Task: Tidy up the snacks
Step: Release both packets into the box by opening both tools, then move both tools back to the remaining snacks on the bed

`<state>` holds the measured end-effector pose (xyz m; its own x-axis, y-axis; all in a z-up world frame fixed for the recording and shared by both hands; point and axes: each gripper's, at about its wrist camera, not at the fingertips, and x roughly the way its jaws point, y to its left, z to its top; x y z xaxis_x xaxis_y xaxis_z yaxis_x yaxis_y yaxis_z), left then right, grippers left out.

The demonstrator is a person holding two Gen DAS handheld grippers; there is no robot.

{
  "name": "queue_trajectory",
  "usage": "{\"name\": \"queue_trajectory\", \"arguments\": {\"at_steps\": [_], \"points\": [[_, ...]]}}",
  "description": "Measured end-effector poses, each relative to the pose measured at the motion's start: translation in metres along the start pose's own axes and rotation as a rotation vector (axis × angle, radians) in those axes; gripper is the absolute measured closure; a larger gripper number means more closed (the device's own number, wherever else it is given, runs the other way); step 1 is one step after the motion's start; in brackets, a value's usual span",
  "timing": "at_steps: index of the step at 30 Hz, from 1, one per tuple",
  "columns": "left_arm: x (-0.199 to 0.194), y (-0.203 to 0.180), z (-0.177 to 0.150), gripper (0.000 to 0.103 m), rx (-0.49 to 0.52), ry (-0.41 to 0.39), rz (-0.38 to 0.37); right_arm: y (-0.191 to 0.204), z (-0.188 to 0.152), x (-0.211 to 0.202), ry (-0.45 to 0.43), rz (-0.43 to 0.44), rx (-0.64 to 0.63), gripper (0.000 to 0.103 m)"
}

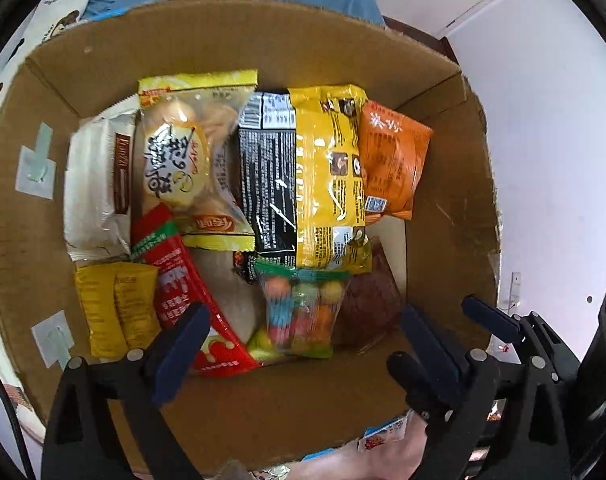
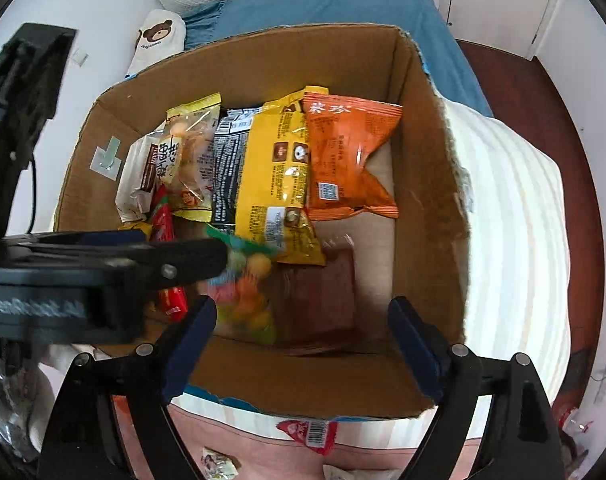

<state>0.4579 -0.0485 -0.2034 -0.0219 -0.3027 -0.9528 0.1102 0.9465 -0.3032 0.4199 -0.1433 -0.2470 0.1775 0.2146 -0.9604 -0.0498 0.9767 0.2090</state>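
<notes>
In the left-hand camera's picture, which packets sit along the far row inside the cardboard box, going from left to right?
White wrapper with a brown label → clear yellow-edged bag of buns → black packet with white print → tall yellow foil packet → orange packet.

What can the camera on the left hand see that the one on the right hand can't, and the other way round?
Only the left view shows the small yellow packets in the box's corner clearly. Only the right view shows loose snacks outside the box, such as a red wrapped one, and a white ribbed cloth. Both show the cardboard box, the orange packet, the bag of coloured candy balls, and open, empty tongs: left tongs, right tongs.
</notes>
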Motion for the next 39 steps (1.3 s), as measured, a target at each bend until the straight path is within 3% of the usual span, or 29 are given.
{"name": "queue_trajectory", "arguments": {"at_steps": [4, 16, 23, 30, 34, 39], "points": [[-0.022, 0.002, -0.012, 0.005, 0.000, -0.086, 0.006, -0.008, -0.004, -0.013, -0.016, -0.007, 0.020, 0.011], [-0.085, -0.010, -0.088, 0.005, 0.095, -0.425, 0.199, -0.007, -0.046, -0.079, -0.225, -0.120, -0.001, 0.009], [-0.108, -0.017, -0.136, 0.005, 0.119, -0.523, 0.248, 0.005, -0.082, -0.124, -0.367, -0.159, -0.023, 0.009], [-0.127, -0.023, -0.186, 0.005, 0.149, -0.613, 0.274, 0.009, -0.125, -0.153, -0.417, -0.101, -0.004, 0.009], [-0.119, -0.026, -0.223, 0.005, 0.200, -0.606, 0.307, -0.003, -0.158, -0.150, -0.369, -0.037, 0.056, 0.009], [-0.064, -0.017, -0.265, 0.005, 0.285, -0.427, 0.320, -0.037, -0.205, -0.110, -0.211, 0.002, 0.178, 0.009]]}}
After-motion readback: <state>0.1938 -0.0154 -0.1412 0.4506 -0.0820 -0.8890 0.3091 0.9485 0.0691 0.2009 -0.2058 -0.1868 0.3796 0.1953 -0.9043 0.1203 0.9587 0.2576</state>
